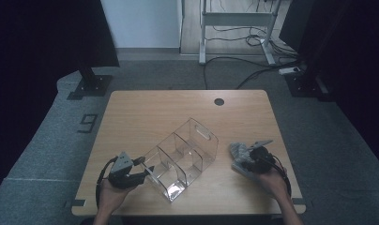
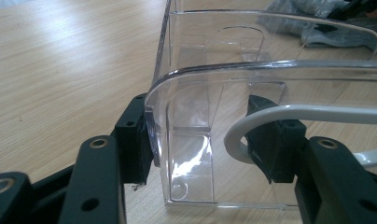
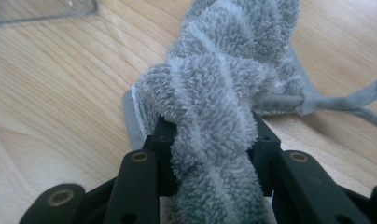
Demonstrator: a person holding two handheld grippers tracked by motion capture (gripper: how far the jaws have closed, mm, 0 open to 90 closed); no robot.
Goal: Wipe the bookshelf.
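A clear plastic organizer (image 1: 192, 140) with three compartments lies diagonally across the middle of the wooden table (image 1: 145, 112). My left gripper (image 1: 147, 168) holds its near left corner. In the left gripper view the jaws (image 2: 205, 140) straddle the organizer's (image 2: 270, 42) curved corner wall, and one pad (image 2: 140, 140) presses on the outside. A grey fluffy cloth (image 1: 238, 151) with pale stripes lies to the right of the organizer. My right gripper (image 1: 247, 159) is shut on a bunched fold of that cloth (image 3: 224, 70), which bulges up between the jaws (image 3: 210, 135).
A round cable hole (image 1: 219, 101) sits near the table's far edge. Beyond the table are a white desk frame (image 1: 237, 21), cables (image 1: 253, 70) on the carpet and a black stand base (image 1: 90, 86). The table's near edge is close under both hands.
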